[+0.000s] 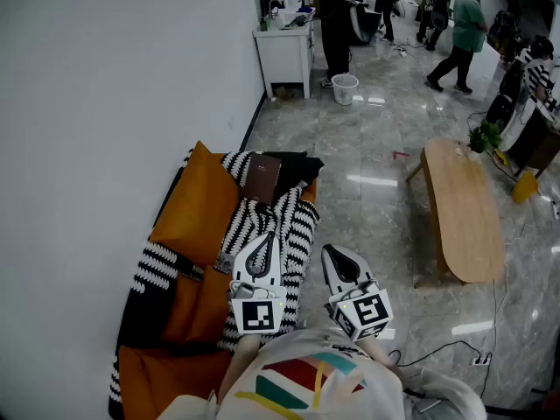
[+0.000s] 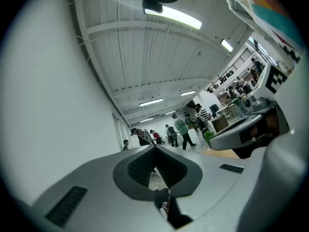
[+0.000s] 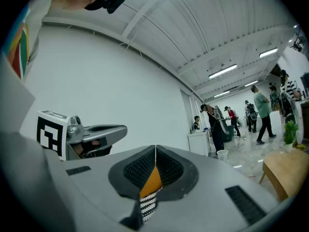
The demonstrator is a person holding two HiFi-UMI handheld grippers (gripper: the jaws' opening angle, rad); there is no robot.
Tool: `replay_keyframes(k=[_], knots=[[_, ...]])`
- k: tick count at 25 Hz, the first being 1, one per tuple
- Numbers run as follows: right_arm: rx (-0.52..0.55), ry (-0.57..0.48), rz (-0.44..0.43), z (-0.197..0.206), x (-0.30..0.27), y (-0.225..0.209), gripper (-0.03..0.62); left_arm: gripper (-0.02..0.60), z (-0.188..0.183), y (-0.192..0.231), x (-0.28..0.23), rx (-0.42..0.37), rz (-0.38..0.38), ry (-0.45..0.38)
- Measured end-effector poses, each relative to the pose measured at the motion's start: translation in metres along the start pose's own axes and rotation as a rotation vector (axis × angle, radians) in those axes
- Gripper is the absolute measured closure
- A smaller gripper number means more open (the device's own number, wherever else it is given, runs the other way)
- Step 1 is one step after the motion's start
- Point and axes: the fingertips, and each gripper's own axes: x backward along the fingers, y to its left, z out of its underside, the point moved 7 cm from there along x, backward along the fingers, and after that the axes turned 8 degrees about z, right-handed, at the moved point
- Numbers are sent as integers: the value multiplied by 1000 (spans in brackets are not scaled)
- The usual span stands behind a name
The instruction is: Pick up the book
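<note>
A dark brown book lies flat on the far end of a sofa with orange and black-and-white striped cushions, which stands along the white wall. My left gripper hovers over the striped cushion, well short of the book, with its jaws shut and nothing between them. My right gripper is beside it, past the sofa's edge over the floor, also shut and empty. Both point level towards the far room. The book does not show in either gripper view.
A long wooden bench stands on the grey tiled floor to the right, with a small plant at its far end. A white cabinet and a white bucket are at the back. Several people stand further off. Cables lie near the front right.
</note>
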Motion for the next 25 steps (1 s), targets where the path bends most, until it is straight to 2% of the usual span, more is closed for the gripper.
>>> replay_keyframes(k=[2,4,6,9,14,18,22,25], knots=[[17,3,-11,1,-4,0,580,574,1,1,-6,-18,-1,-12],[13,10,-17,6,-5,0,580,574,2,0,-9,-2,-6,-25],[0,35,-28,11,-2,1,580,574,2,-1,-8,16,-13,-30],[2,78,-53,14,4,8,580,574,2,-2,-3,-1,-21,-24],[-36,23,-85,16,8,6,580,574,5,-4,0,11,-40,-11],[-46,42,-98,22,17,-1,580,574,7,-11,-3,0,-43,9],[-70,79,-82,31,34,-10,580,574,12,-14,-3,6,-57,32],[-60,87,-34,40,49,-22,580,574,14,-19,-4,21,-55,26]])
